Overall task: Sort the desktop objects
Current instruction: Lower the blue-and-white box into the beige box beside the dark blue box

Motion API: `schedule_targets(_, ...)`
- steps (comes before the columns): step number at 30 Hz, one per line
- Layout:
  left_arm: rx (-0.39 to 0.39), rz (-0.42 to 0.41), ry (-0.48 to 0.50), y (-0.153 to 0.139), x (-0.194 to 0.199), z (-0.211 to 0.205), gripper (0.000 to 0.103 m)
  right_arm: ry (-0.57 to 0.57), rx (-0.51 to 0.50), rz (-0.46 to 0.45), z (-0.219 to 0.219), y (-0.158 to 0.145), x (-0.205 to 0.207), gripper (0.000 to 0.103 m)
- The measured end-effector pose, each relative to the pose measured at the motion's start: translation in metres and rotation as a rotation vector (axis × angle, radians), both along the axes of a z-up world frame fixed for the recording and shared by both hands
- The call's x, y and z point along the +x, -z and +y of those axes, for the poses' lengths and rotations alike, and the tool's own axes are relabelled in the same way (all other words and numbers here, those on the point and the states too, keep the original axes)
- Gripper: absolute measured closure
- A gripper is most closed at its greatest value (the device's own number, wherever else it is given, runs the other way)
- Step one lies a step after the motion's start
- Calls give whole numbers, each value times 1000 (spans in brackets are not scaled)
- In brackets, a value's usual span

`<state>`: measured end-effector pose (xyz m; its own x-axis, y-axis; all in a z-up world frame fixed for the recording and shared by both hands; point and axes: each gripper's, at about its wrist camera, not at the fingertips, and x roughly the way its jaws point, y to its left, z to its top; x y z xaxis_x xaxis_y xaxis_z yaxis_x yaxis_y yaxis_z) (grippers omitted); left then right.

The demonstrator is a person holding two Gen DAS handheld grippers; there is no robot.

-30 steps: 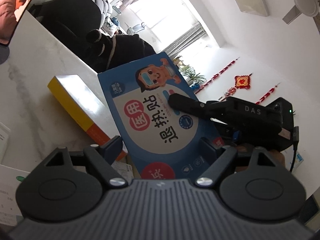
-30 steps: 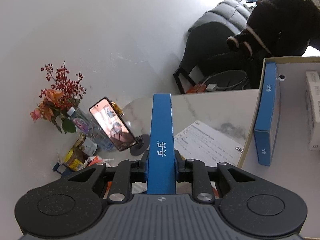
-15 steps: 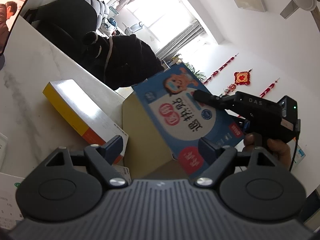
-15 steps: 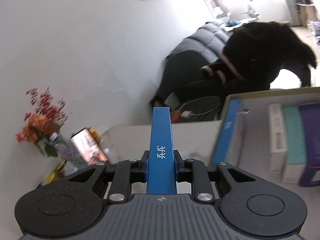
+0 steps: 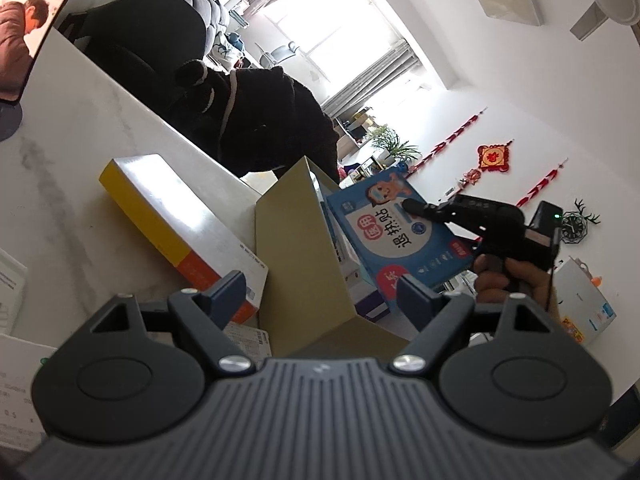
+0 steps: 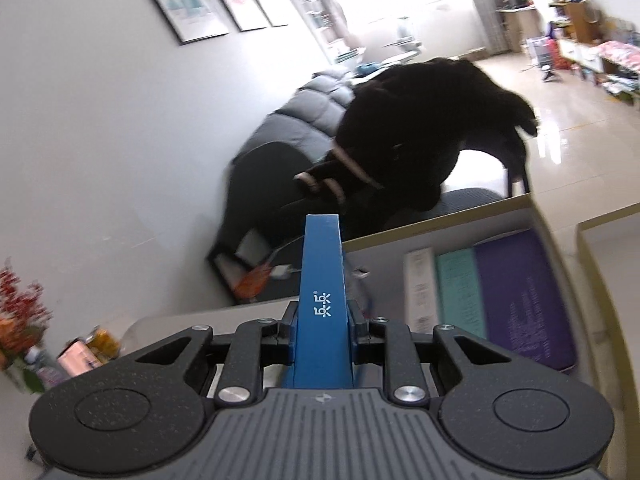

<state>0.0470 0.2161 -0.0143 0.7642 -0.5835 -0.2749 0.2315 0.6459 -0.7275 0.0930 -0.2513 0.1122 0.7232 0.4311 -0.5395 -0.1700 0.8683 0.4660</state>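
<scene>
Blue box carried over a marble table [image 5: 80, 184] in a bright living room.
Right hand-held gripper [image 6: 322, 328] pinched the blue box [image 6: 323, 280] above the carton [image 5: 296, 248]; left hand-held gripper [image 5: 320, 292] stood spread, empty, yellow box [image 5: 176, 224] at ten o'clock.

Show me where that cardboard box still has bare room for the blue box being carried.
Free: the bare floor of the cardboard box between its left wall and the white box. Crowded: the right part, where the white, teal box and purple box stand packed side by side. The right gripper carries the blue box there.
</scene>
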Motion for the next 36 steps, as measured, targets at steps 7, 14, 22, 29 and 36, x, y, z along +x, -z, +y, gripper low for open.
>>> schedule_targets(7, 4, 11, -13, 1, -2, 5, 20, 43, -30, 19, 12, 18, 26, 78)
schedule_targets(14, 12, 26, -19, 4, 0, 7, 20, 97, -4, 86, 28, 42, 54, 78)
schedule_targets(22, 14, 48, -11, 11, 4, 5, 20, 119, 79, 198, 38, 72, 72, 73)
schedule_targets(29, 14, 48, -16, 11, 3, 8, 20, 96, 158, 234, 31, 85, 80, 66)
schedule_targets(36, 14, 58, -24, 13, 3, 10, 20, -11, 240, 232, 19, 80, 77, 66)
